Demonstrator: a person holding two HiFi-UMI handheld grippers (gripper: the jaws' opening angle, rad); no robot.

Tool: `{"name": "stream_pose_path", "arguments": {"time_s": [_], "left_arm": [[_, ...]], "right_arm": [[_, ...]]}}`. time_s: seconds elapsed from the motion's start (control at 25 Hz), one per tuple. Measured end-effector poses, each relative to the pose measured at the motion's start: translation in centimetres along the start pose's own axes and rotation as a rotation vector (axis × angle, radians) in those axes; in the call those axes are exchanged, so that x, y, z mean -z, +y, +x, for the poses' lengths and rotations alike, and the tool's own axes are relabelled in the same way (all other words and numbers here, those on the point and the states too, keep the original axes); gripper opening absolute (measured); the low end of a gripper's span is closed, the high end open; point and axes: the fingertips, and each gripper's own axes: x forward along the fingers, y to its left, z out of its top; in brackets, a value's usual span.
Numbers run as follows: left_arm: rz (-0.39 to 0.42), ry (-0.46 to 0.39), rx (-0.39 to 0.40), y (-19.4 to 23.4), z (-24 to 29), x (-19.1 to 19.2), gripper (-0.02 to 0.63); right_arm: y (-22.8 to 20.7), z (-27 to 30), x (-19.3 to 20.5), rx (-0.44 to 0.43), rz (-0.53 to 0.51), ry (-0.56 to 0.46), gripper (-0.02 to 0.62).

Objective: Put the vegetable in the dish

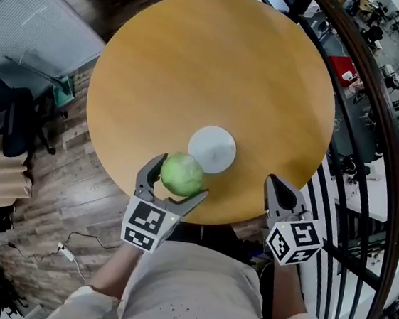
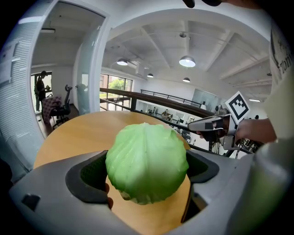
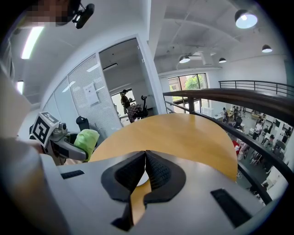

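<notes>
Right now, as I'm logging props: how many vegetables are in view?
1: a round pale-green cabbage, clamped in the left gripper, beside the small round white dish. None seem hidden.

Readable print: one slogan on a shirt.
Head view: small lettering on the person's shirt [image 1: 199, 291], upside down near the bottom edge, appears to read "THE END OF EVANGELION"; the larger line below it is cut off. The cubes on the left tongs [image 1: 183, 176] and right tongs [image 1: 274, 179] bear black-and-white square patterns only. Right gripper view: a sheet [image 3: 92, 95] on the glass wall is too small to read.
</notes>
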Motion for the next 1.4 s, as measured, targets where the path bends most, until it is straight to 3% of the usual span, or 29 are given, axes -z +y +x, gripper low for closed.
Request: {"name": "stream_pose_path", "arguments": {"time_s": [0.16, 0.32, 1.4], "left_arm": [[0.008, 0.025, 0.019, 0.8, 1.6, -0.5, 0.500], [0.030, 0.065, 0.042, -1.1, 2.6, 0.5, 0.500], [0.199, 0.351, 0.092, 1.5, 12.8, 5.9, 0.500]], "right_arm": [[0.0, 1.8, -0.9, -0.013, 0.003, 0.006, 0.025], [-0.4, 1.1, 0.2, -0.017, 0.012, 0.016, 0.025], [-2.0, 5.0, 1.7, -0.030, 0.091, 0.063, 0.025]]}}
